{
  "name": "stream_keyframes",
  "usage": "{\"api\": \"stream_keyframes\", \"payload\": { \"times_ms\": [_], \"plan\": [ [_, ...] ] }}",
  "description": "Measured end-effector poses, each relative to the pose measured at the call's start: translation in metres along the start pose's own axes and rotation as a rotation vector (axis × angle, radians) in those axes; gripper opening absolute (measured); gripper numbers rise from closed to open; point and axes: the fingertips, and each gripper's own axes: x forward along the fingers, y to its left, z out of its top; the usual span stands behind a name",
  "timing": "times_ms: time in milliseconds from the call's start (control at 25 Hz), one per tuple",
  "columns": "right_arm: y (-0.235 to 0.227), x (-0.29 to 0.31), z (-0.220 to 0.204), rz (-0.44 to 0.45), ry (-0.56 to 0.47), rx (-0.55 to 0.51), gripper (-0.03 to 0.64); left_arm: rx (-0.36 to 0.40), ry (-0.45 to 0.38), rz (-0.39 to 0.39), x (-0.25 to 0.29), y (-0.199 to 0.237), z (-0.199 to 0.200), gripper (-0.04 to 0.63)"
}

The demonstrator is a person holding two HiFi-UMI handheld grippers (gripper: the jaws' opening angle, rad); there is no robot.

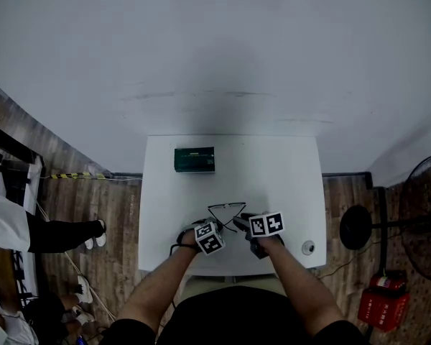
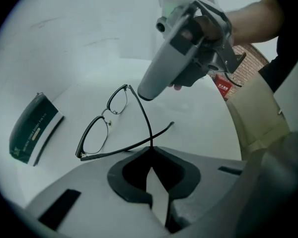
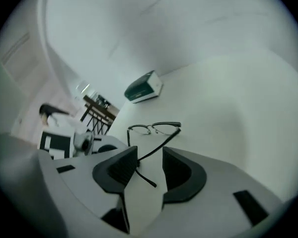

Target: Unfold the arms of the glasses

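Note:
Black thin-rimmed glasses (image 1: 226, 210) lie on the white table (image 1: 287, 185) near its front edge, lenses facing away from me. In the left gripper view the glasses (image 2: 102, 125) have their two arms crossed. One arm runs down into my left gripper (image 2: 151, 150), whose jaws are shut on its tip. My right gripper (image 3: 150, 155) stands open. The other arm of the glasses (image 3: 156, 128) passes between its pads without being pressed. Seen from the head, the left gripper (image 1: 217, 225) and right gripper (image 1: 238, 221) sit close together just behind the glasses.
A dark green box (image 1: 194, 159) lies at the table's far side, left of centre. A small round white object (image 1: 308, 247) sits at the front right corner. A floor fan (image 1: 424, 214) and a red object (image 1: 381, 307) stand to the right, and a person (image 1: 50, 232) to the left.

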Motion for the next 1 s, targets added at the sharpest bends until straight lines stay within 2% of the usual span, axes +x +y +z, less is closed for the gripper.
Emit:
{"api": "stream_keyframes", "payload": {
  "times_ms": [80,160,240,320,440,560,760,920,1000],
  "plan": [
    [-0.008,0.006,-0.002,-0.012,-0.002,0.188,0.158,0.004,0.001,-0.002,0.0,-0.002,0.0,0.018],
    [-0.012,0.016,-0.006,-0.029,0.014,0.298,0.157,0.008,0.005,-0.002,0.0,-0.003,0.0,0.018],
    [-0.014,0.025,-0.009,-0.044,0.032,0.356,0.144,0.011,0.005,-0.001,0.0,-0.003,0.0,0.018],
    [-0.013,0.032,-0.009,-0.043,0.039,0.395,0.089,0.002,0.002,-0.011,0.0,-0.004,-0.001,0.018],
    [-0.016,0.035,-0.009,-0.06,0.042,0.444,0.044,-0.071,-0.018,-0.078,0.0,-0.008,-0.002,0.018],
    [-0.021,0.032,-0.007,-0.087,0.027,0.458,0.034,-0.188,-0.063,-0.125,-0.011,-0.008,-0.003,0.028],
    [-0.024,0.031,-0.005,-0.095,-0.001,0.498,0.029,-0.484,-0.198,-0.192,-0.035,-0.002,0.01,0.092],
    [-0.024,0.031,-0.008,-0.093,-0.009,0.516,0.029,-0.72,-0.264,-0.193,-0.038,0.011,0.015,0.109],
    [-0.024,0.03,-0.01,-0.092,-0.009,0.518,0.029,-0.82,-0.283,-0.168,-0.038,0.018,0.014,0.11]
  ]
}}
